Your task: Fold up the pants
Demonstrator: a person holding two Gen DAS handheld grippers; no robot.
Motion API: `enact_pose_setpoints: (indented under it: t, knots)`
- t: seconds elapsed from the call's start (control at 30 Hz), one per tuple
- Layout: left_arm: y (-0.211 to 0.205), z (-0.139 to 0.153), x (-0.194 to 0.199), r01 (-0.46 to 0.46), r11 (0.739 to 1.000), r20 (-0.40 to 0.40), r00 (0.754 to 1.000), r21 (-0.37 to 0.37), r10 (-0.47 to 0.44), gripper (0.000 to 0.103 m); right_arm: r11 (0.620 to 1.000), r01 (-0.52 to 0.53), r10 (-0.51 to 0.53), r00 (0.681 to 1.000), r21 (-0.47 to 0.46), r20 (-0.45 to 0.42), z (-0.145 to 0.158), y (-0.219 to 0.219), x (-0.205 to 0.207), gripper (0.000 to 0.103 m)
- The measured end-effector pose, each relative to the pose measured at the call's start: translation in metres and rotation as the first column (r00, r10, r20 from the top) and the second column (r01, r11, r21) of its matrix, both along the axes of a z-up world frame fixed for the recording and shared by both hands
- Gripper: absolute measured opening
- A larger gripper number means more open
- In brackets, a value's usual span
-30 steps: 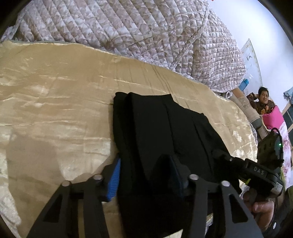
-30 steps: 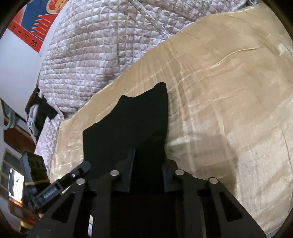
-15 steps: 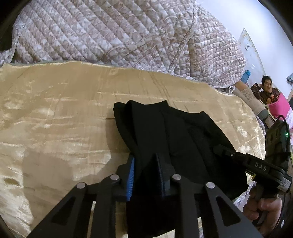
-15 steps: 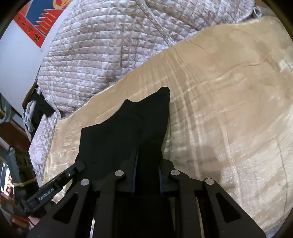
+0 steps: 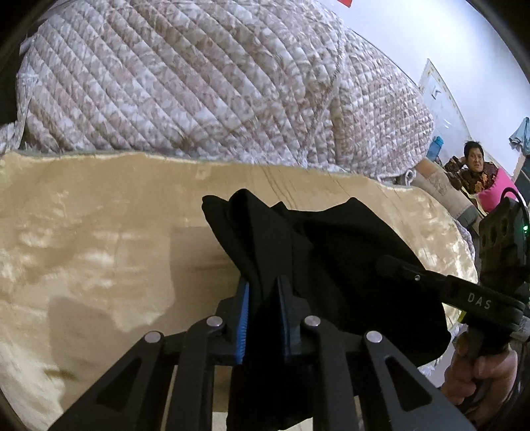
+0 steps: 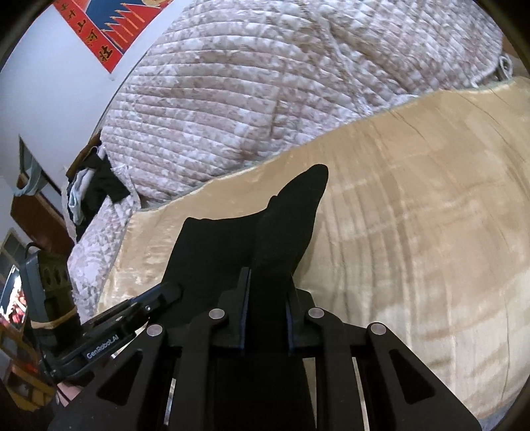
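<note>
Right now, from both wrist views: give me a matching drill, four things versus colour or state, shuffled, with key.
Things:
1. black pants
2. blanket
3. quilt
4. poster

Descriptions:
A. hangs on the wall, red and blue
B. golden, spread flat
C. clamped in the left gripper and the right gripper
D. quilted, pale pattern, heaped behind

Pairs: 1-C, 2-B, 3-D, 4-A
</note>
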State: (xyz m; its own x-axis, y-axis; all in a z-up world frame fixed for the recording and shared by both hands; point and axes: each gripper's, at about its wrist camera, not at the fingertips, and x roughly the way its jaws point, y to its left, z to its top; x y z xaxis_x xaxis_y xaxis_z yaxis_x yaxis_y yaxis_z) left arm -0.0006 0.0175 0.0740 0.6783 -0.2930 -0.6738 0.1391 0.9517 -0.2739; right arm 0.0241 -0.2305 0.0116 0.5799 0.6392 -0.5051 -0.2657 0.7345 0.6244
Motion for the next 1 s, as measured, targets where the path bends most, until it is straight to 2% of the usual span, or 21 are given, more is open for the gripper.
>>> enact_pose_setpoints:
  t: [0.23, 0.4, 0.5, 0.57, 0.63, 0.7, 0.8, 0.9, 1.0]
  knots:
    - [0.027, 0.009, 0.045, -0.024, 0.999, 0.011, 1.0, 0.043, 0.023, 0.017, 0.999, -0.047, 0.047, 0.999, -0.017, 0.003, 0.013, 0.029, 0.051, 0.016]
    - [0.048, -0.008, 0.08, -0.057, 0.997, -0.003, 0.998, 0.054, 0.058, 0.017, 0.998, -0.06, 0.06, 0.998, -0.003, -0.021, -0.003, 0.044, 0.088, 0.016]
    - [0.063, -0.031, 0.093, -0.11, 0.991, -0.054, 0.992, 0.077, 0.115, 0.013, 0.997, -0.059, 0.056, 0.997, -0.045, -0.061, -0.022, 0.051, 0.105, 0.016]
    - [0.072, -0.043, 0.095, -0.137, 0.984, -0.095, 0.984, 0.11, 0.148, 0.013, 0.991, -0.055, 0.039, 0.991, -0.119, -0.127, -0.037, 0.054, 0.113, 0.018]
    - [0.084, -0.055, 0.095, -0.169, 0.979, -0.16, 0.969, 0.116, 0.186, 0.013, 0.992, -0.035, 0.014, 0.986, -0.121, -0.165, -0.042, 0.048, 0.114, 0.022]
    - [0.091, -0.058, 0.092, -0.186, 0.978, -0.187, 0.962, 0.094, 0.201, 0.013, 0.985, -0.001, -0.024, 0.989, -0.171, -0.143, -0.036, 0.04, 0.108, 0.024]
    - [0.085, -0.041, 0.077, -0.178, 0.981, -0.136, 0.973, 0.073, 0.187, 0.013, 0.968, 0.036, -0.053, 0.997, -0.249, -0.06, -0.02, 0.032, 0.092, 0.024]
    - [0.07, -0.018, 0.055, -0.155, 0.987, -0.053, 0.986, 0.048, 0.157, 0.013, 0.97, 0.023, -0.021, 1.0, -0.243, 0.012, -0.007, 0.026, 0.07, 0.024]
    - [0.053, -0.014, 0.039, -0.109, 0.994, -0.033, 0.993, 0.015, 0.109, 0.013, 0.97, -0.039, 0.05, 0.998, -0.239, 0.038, -0.009, 0.034, 0.049, 0.024]
